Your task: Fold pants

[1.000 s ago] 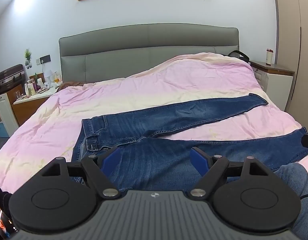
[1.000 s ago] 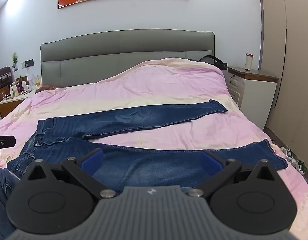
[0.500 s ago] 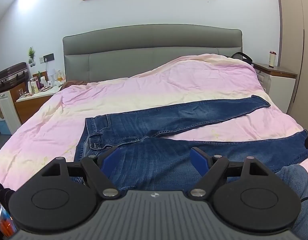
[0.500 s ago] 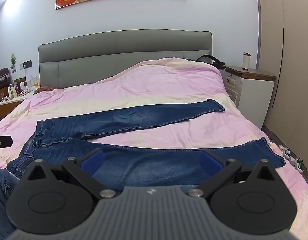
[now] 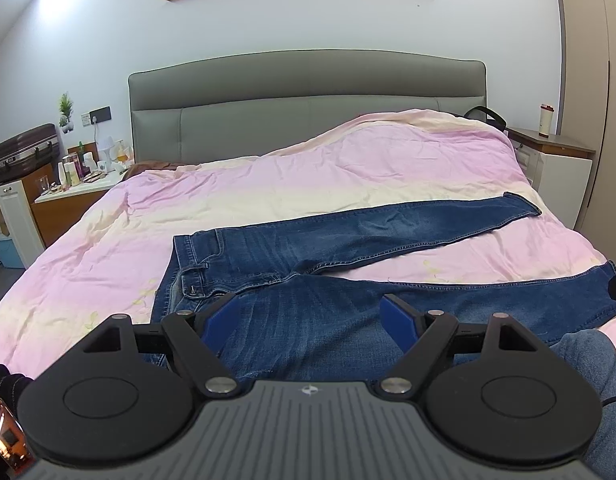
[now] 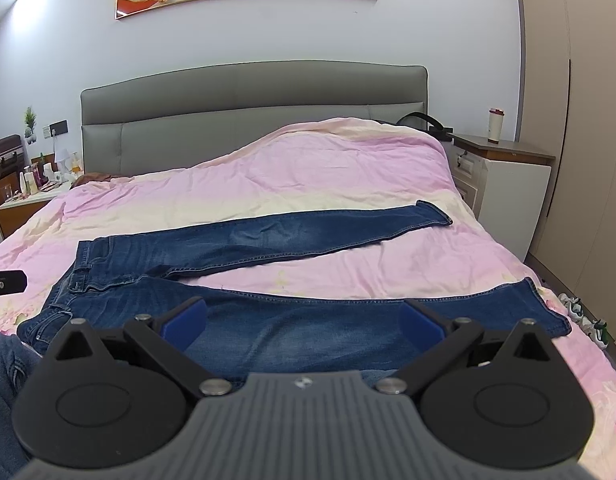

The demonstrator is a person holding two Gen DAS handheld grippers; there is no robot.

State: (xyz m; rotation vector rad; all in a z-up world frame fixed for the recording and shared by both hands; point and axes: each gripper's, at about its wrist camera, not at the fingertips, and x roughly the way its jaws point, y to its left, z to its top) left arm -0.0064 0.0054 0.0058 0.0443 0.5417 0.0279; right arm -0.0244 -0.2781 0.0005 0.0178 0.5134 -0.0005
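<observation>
Blue jeans [image 5: 347,240] [image 6: 276,236] lie spread flat on the pink bedspread [image 5: 268,184] [image 6: 308,172], waistband to the left, the two legs splayed apart toward the right. The far leg's hem [image 6: 431,212] reaches the bed's right side; the near leg's hem [image 6: 543,312] lies by the front right edge. My left gripper [image 5: 309,316] hovers open above the near thigh, close to the waistband. Over the middle of the near leg, my right gripper [image 6: 302,316] is open. Neither holds any cloth.
A grey headboard [image 5: 308,88] backs the bed. A nightstand with bottles [image 5: 76,184] stands at left, another with a cup [image 6: 503,160] at right. A person's jean-clad knee [image 5: 587,360] is at the near edge. Shoes [image 6: 583,316] lie on the floor right.
Both grippers have drifted slightly left, so the scene slid slightly right in both views. The jeans lie as before and both grippers stay open.
</observation>
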